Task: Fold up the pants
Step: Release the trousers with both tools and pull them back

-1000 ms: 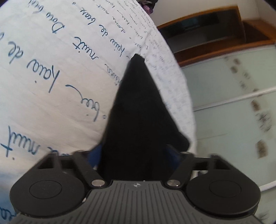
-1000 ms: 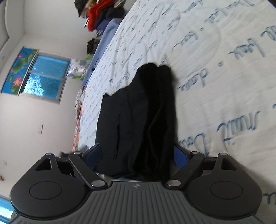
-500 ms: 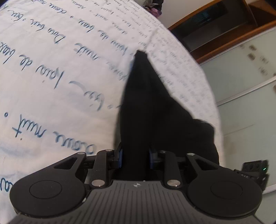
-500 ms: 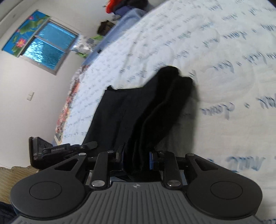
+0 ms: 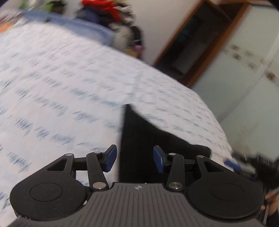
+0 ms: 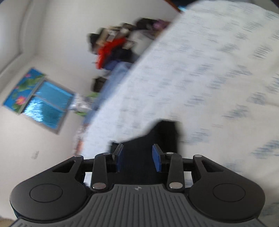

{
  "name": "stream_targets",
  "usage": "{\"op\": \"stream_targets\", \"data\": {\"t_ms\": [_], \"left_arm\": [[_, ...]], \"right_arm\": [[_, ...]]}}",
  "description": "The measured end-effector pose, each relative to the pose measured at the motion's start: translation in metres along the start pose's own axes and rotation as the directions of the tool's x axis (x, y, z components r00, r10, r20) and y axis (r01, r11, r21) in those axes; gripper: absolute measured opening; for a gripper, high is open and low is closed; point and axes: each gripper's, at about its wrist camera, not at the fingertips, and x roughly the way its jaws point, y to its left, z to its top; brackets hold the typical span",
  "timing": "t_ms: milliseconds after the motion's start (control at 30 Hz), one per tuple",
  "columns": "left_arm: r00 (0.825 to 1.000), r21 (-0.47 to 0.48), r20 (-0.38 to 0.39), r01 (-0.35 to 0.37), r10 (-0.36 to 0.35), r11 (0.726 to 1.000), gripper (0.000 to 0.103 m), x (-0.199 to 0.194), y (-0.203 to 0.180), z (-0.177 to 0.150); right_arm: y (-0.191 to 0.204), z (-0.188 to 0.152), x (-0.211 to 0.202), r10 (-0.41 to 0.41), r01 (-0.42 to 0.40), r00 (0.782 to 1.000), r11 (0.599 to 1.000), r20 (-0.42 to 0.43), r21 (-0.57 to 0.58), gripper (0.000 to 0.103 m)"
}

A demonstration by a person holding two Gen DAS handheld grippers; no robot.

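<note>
The black pants [image 5: 139, 132] lie folded on the white bed sheet [image 5: 61, 87] with blue script, near its right edge. My left gripper [image 5: 134, 158] hovers above their near end. Its jaws are opening; the blue pads stand apart and press on nothing, with the cloth lying below the gap. In the right wrist view the pants [image 6: 163, 132] show as a dark stepped shape on the sheet [image 6: 218, 78]. My right gripper [image 6: 137, 158] hangs over them with jaws opening and pads clear of the cloth. Both pictures are blurred by motion.
A heap of clothes [image 5: 108, 10] sits past the far end of the bed, also seen as a clothes heap [image 6: 111, 50] in the right view. A wooden frame [image 5: 183, 43] and pale sliding doors [image 5: 244, 78] stand to the right. A window [image 6: 40, 99] is on the left wall.
Half a second ago both grippers pinched the black cloth; now both have let go and their pads stand apart. Both have lifted and tipped up, so more of the room shows.
</note>
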Motion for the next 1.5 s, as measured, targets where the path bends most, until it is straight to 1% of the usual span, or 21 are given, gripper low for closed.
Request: {"op": "stream_targets", "data": {"t_ms": [67, 100, 133, 200, 267, 333, 400, 467, 500, 533, 667, 700, 767, 833, 867, 933, 1067, 1133, 1233, 1333, 1500], "left_arm": [[1.0, 0.083, 0.002, -0.016, 0.016, 0.996, 0.049, 0.015, -0.024, -0.008], [1.0, 0.131, -0.003, -0.027, 0.027, 0.991, 0.049, 0.026, -0.035, -0.014], [0.999, 0.169, -0.011, -0.044, 0.047, 0.985, 0.049, 0.037, -0.044, -0.02], [0.995, 0.217, -0.032, -0.08, 0.089, 0.973, 0.049, 0.054, -0.049, -0.03], [0.991, 0.24, -0.041, -0.112, 0.125, 0.964, 0.049, 0.068, -0.05, -0.04], [0.991, 0.26, -0.013, -0.125, 0.133, 0.957, 0.051, 0.073, -0.049, -0.049], [0.99, 0.28, 0.015, -0.137, 0.138, 0.95, 0.052, 0.076, -0.05, -0.056], [0.989, 0.305, 0.045, -0.151, 0.144, 0.941, 0.053, 0.077, -0.051, -0.062], [0.988, 0.314, 0.054, -0.156, 0.147, 0.936, 0.053, 0.079, -0.053, -0.064], [0.987, 0.317, 0.057, -0.16, 0.149, 0.935, 0.053, 0.08, -0.054, -0.064], [0.986, 0.306, 0.031, -0.167, 0.165, 0.937, 0.053, 0.075, -0.056, -0.059], [0.986, 0.29, 0.018, -0.166, 0.168, 0.943, 0.053, 0.071, -0.056, -0.057], [0.986, 0.276, 0.004, -0.159, 0.165, 0.948, 0.055, 0.067, -0.056, -0.056], [0.985, 0.292, 0.016, -0.17, 0.173, 0.941, 0.055, 0.067, -0.058, -0.061], [0.984, 0.301, 0.021, -0.176, 0.178, 0.937, 0.056, 0.066, -0.059, -0.063], [0.982, 0.308, 0.018, -0.182, 0.186, 0.934, 0.055, 0.063, -0.063, -0.064], [0.983, 0.288, 0.017, -0.178, 0.181, 0.941, 0.055, 0.048, -0.061, -0.067], [0.983, 0.287, 0.021, -0.181, 0.183, 0.941, 0.055, 0.042, -0.061, -0.07], [0.982, 0.289, 0.031, -0.185, 0.184, 0.939, 0.055, 0.032, -0.063, -0.075], [0.982, 0.287, 0.048, -0.189, 0.183, 0.939, 0.057, 0.019, -0.065, -0.083], [0.977, 0.29, 0.086, -0.213, 0.197, 0.933, 0.06, -0.009, -0.062, -0.102]], "right_arm": [[0.032, -0.011, 0.021, -0.03, 0.035, 0.999, 0.99, 0.037, -0.134, 0.035], [0.045, -0.018, 0.029, -0.077, 0.089, 0.995, 0.969, 0.061, -0.231, 0.038], [0.057, -0.027, 0.041, -0.139, 0.16, 0.987, 0.935, 0.086, -0.317, 0.042], [0.071, -0.044, 0.07, -0.255, 0.278, 0.96, 0.851, 0.112, -0.446, 0.042], [0.069, -0.058, 0.097, -0.343, 0.354, 0.932, 0.785, 0.118, -0.508, 0.042], [0.061, -0.073, 0.112, -0.374, 0.38, 0.919, 0.754, 0.126, -0.536, 0.043], [0.056, -0.088, 0.114, -0.365, 0.397, 0.914, 0.711, 0.177, -0.58, 0.044], [0.055, -0.105, 0.116, -0.364, 0.422, 0.902, 0.642, 0.23, -0.64, 0.044], [0.056, -0.108, 0.117, -0.366, 0.433, 0.897, 0.622, 0.246, -0.653, 0.044], [0.058, -0.107, 0.116, -0.37, 0.435, 0.896, 0.619, 0.246, -0.654, 0.044], [0.064, -0.098, 0.105, -0.368, 0.424, 0.902, 0.654, 0.226, -0.626, 0.044], [0.07, -0.1, 0.095, -0.372, 0.437, 0.897, 0.663, 0.24, -0.608, 0.045], [0.081, -0.109, 0.077, -0.369, 0.481, 0.877, 0.655, 0.309, -0.582, 0.049], [0.084, -0.119, 0.069, -0.366, 0.497, 0.868, 0.631, 0.335, -0.596, 0.086], [0.081, -0.124, 0.073, -0.398, 0.511, 0.859, 0.609, 0.323, -0.607, 0.09], [0.066, -0.131, 0.087, -0.468, 0.515, 0.845, 0.581, 0.259, -0.631, 0.091], [0.07, -0.128, 0.062, -0.417, 0.501, 0.865, 0.676, 0.281, -0.541, 0.091], [0.073, -0.129, 0.05, -0.393, 0.495, 0.869, 0.7, 0.3, -0.515, 0.091], [0.074, -0.139, 0.042, -0.41, 0.515, 0.857, 0.695, 0.311, -0.503, 0.091], [0.073, -0.154, 0.032, -0.403, 0.511, 0.859, 0.704, 0.315, -0.493, 0.091], [0.077, -0.178, 0.017, -0.401, 0.51, 0.86, 0.702, 0.317, -0.497, 0.091]]}}
